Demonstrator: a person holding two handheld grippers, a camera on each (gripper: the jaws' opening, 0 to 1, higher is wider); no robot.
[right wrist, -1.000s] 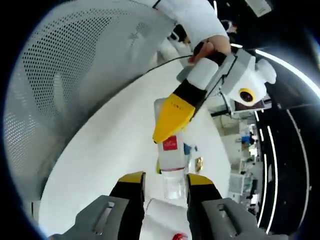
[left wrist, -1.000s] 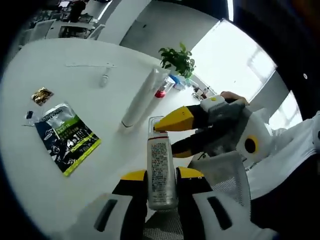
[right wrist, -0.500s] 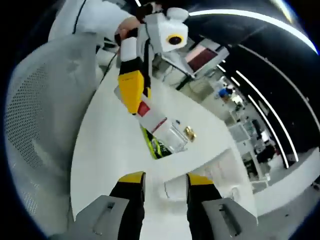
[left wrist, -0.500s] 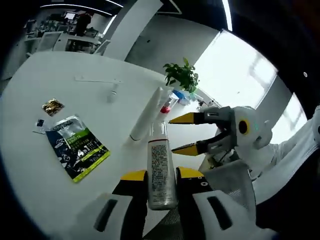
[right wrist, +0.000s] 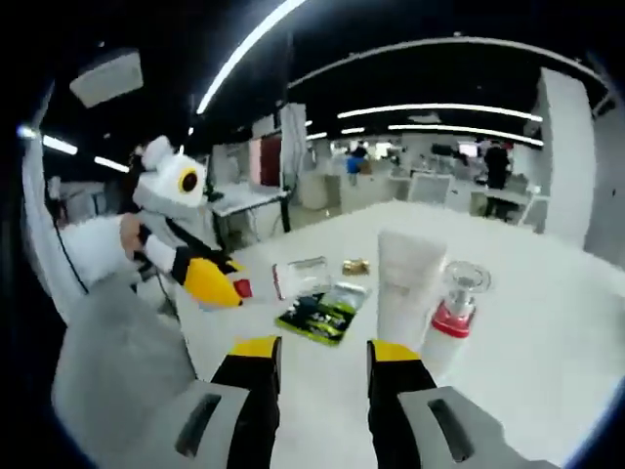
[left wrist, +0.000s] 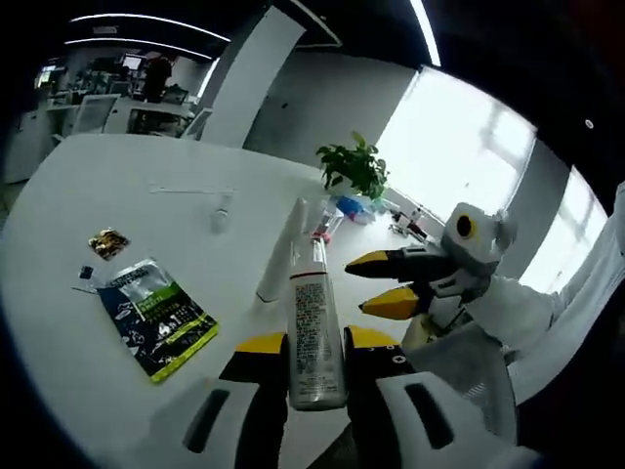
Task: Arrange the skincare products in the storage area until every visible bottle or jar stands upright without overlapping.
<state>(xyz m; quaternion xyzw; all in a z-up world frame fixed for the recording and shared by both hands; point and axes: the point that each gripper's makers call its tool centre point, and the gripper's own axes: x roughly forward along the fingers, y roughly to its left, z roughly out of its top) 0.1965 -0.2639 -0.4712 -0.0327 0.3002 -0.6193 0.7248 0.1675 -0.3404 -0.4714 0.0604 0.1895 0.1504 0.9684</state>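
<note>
My left gripper (left wrist: 312,344) is shut on a white labelled bottle (left wrist: 312,322) and holds it upright above the white table (left wrist: 78,195). In the right gripper view the same bottle (right wrist: 298,277) sticks out of the left gripper (right wrist: 229,283). My right gripper (right wrist: 322,354) is open with nothing between its jaws. It also comes into the left gripper view, where this right gripper (left wrist: 383,283) hangs just right of the bottle, apart from it. A white tube (right wrist: 410,283) stands beside a small red-collared bottle (right wrist: 454,305) with a clear cap.
A green sachet (left wrist: 156,318) and a small gold packet (left wrist: 107,242) lie flat on the table. A small clear bottle (left wrist: 223,209) and a potted plant (left wrist: 352,168) stand farther back. A grey mesh chair (left wrist: 459,362) sits at the table's near edge.
The right gripper, whose jaws were around the bottle's top, has drawn back to the right and turned toward the tube. The left gripper has kept hold of the bottle.
</note>
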